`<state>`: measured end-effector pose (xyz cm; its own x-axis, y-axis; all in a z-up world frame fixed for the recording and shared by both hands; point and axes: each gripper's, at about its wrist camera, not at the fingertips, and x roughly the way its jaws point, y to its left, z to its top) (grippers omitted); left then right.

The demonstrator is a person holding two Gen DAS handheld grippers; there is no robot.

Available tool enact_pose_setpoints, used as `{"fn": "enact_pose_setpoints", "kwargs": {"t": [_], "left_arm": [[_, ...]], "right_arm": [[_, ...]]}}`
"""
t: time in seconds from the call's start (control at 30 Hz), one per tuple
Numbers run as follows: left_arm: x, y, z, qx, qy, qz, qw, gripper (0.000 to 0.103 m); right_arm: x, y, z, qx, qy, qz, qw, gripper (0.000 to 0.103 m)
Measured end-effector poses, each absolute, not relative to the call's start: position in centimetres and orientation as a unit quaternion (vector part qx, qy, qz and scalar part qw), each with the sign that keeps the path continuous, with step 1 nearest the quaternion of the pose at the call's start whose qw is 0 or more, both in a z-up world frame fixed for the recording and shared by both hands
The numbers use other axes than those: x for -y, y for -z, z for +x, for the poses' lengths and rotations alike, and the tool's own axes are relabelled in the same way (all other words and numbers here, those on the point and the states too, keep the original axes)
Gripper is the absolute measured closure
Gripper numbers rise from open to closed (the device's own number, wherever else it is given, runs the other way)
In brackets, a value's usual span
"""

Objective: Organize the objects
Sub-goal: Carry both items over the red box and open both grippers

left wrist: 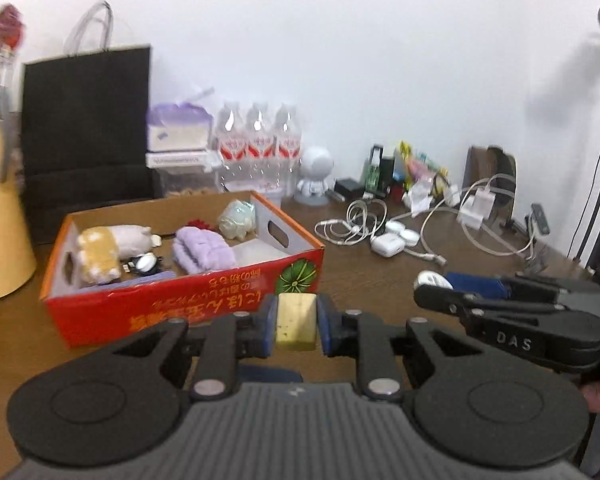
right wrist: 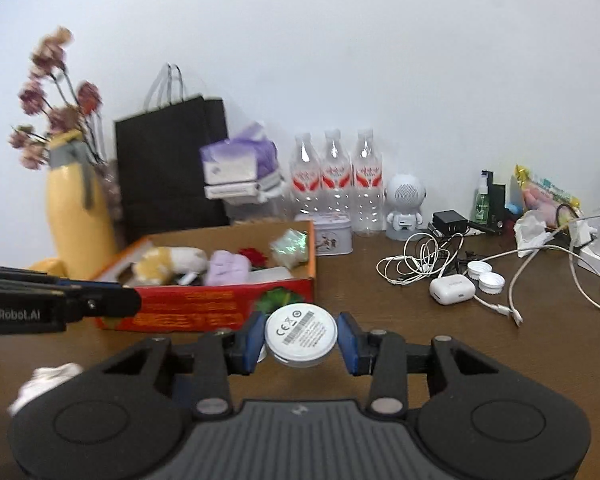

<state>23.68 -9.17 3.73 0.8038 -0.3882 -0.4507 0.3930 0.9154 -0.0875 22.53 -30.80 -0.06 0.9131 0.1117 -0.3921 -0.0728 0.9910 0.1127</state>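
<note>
Currently a small gold block [left wrist: 295, 321] is clamped between the blue pads of the left gripper [left wrist: 297, 326], whose jaws are nearly closed on it. A round white disc [right wrist: 301, 331] with printed markings is gripped at its edges by the right gripper [right wrist: 302, 338], the jaws set partly open around it. Both items are held above the brown table [right wrist: 420, 340], just in front of the red cardboard box [left wrist: 188, 304], in which soft toys [left wrist: 112, 252] are piled.

We see a lived-in home: a brown table [right wrist: 420, 340] against a white wall, cluttered with chargers [right wrist: 592, 240], earphones [right wrist: 420, 258], water bottles [right wrist: 334, 180], a flower vase [right wrist: 80, 220] and a shopping bag [right wrist: 172, 168].
</note>
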Motion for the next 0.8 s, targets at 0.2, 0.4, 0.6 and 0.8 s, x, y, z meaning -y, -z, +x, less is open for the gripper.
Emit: {"fn": "enact_pose_setpoints", "kwargs": {"t": [0.2,0.4,0.6,0.8], "left_arm": [[6.9,-3.6,16.3,-0.241,0.211,-0.064,0.945,0.081],[4.5,-2.2,11.7,-0.266,0.174,-0.073,0.945,0.081],[3.3,-2.6,10.2,-0.247,0.167,-0.062,0.953,0.081],[2.1,-5.2,15.9,-0.214,0.170,-0.026,0.962,0.081]], "right_arm": [[29.9,-0.6,14.8,-0.194,-0.058,0.074,0.976,0.065],[28.8,-0.3,8.8,-0.207,-0.099,0.071,0.971,0.065],[27.8,-0.7,8.2,-0.207,-0.099,0.062,0.971,0.065],[27.3,-3.7,12.1,-0.176,-0.109,0.017,0.978,0.065]]}}
